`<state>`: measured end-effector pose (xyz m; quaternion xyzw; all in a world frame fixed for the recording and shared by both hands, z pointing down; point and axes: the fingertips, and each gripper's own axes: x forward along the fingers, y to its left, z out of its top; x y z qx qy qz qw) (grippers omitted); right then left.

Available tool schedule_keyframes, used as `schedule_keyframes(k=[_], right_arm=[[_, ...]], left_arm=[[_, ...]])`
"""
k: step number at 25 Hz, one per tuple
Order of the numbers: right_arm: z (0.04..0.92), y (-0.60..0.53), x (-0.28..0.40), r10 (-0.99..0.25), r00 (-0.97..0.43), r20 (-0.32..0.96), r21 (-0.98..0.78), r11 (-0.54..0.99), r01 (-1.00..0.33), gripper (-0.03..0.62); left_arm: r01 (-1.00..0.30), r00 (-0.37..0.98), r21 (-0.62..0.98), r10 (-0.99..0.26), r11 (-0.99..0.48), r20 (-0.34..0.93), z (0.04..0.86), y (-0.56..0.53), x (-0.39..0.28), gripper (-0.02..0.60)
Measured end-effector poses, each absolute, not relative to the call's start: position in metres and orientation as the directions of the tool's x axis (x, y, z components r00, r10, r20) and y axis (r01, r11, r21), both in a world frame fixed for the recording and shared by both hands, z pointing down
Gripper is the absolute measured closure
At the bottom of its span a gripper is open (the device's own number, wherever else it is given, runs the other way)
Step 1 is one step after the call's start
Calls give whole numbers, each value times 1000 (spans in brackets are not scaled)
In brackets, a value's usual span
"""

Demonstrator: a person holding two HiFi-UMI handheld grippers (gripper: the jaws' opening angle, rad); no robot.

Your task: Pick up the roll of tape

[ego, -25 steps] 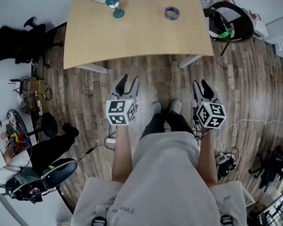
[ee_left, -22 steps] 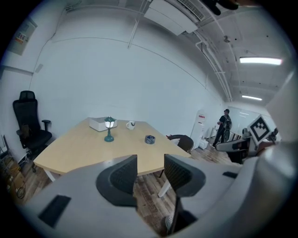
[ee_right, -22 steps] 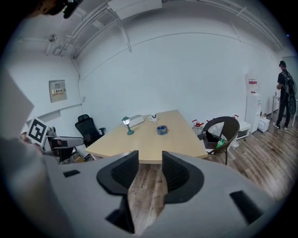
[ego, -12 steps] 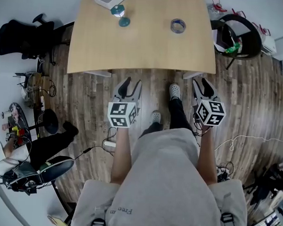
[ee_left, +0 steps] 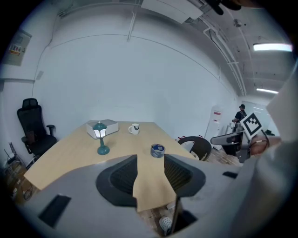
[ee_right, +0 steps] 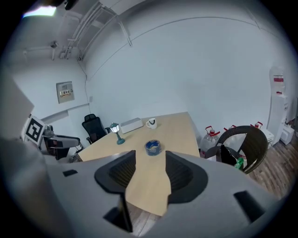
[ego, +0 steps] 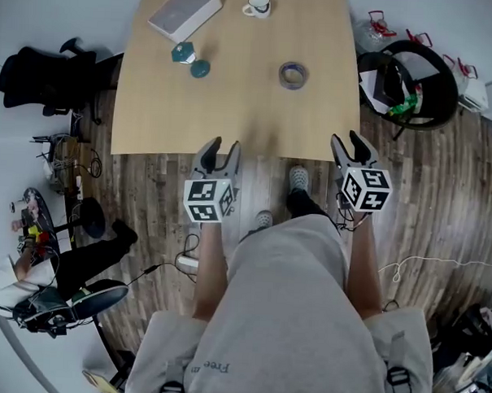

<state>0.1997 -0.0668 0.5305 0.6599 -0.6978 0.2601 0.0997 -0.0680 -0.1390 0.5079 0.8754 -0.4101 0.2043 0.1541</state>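
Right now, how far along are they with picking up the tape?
Barely begun. Done: the person stands at the table edge. In hand: nothing; the left gripper is open and empty, and the right gripper has jaws that have just been opening, nothing between them. Left: reach the roll of tape lying untouched on the table, close on it, lift.

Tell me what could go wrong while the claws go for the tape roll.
The roll of tape lies flat on the table, beyond the right claw, which has just been opening with nothing between its jaws; a slanted approach may shove it away. The slim lamp stands left of the roll; the left claw might topple it reaching across.
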Motion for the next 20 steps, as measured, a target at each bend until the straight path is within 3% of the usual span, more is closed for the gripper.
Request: schedule_keyframes(k=[12,20], right_arm=[[543,-123,243,-859,-219,462,-261,105,-960,329],[545,-168,247,-813,-299,499,-212,220,-952,327]], left_arm=[[-864,477,113,-727,-490,494,518,-161,-67,408],[-865,483,137,-726,-483,490,530,-177,-60,408]])
